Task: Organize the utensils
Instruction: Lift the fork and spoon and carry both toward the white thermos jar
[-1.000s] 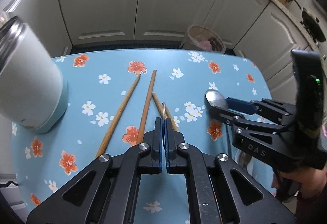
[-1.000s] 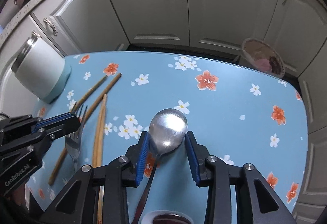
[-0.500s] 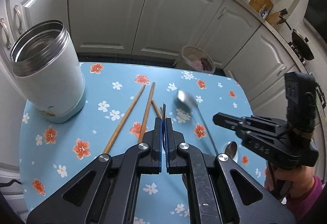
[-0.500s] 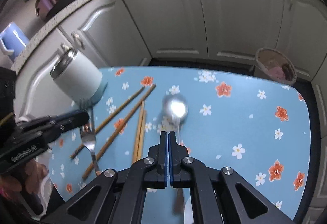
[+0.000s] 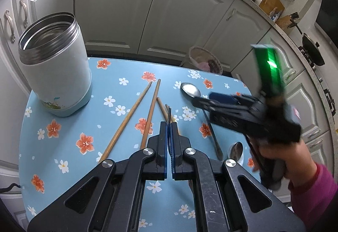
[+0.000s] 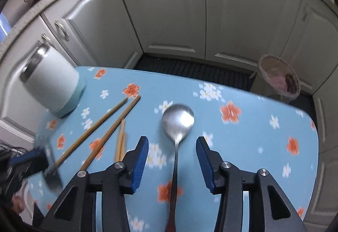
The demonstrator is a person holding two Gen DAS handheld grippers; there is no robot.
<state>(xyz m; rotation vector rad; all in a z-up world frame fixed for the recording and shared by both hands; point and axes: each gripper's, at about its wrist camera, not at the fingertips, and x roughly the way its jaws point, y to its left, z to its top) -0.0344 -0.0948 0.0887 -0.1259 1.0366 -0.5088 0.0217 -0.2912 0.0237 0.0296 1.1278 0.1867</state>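
Far to the left of your left gripper (image 5: 169,126) stands an open steel-rimmed jar (image 5: 56,75) on the blue floral table (image 5: 69,160). Your left gripper's fingers are pressed together on the thin handle of a fork (image 5: 169,112), which points forward past the tips. Just left of and ahead of those tips lie two long chopsticks (image 5: 135,113), with a shorter pair (image 5: 161,106) partly hidden under the fork. To the right, your right gripper (image 6: 172,150) hangs over the table with its blue pads spread wide. The spoon (image 6: 177,124) lies flat between them, bowl forward, handle running back under the gripper; nothing touches it. To do this well, likely carry the fork left toward the jar and drop it in handle-down. For the spoon, lower the right gripper squarely over the narrow neck before closing, since the thin handle lies flush and may slip.
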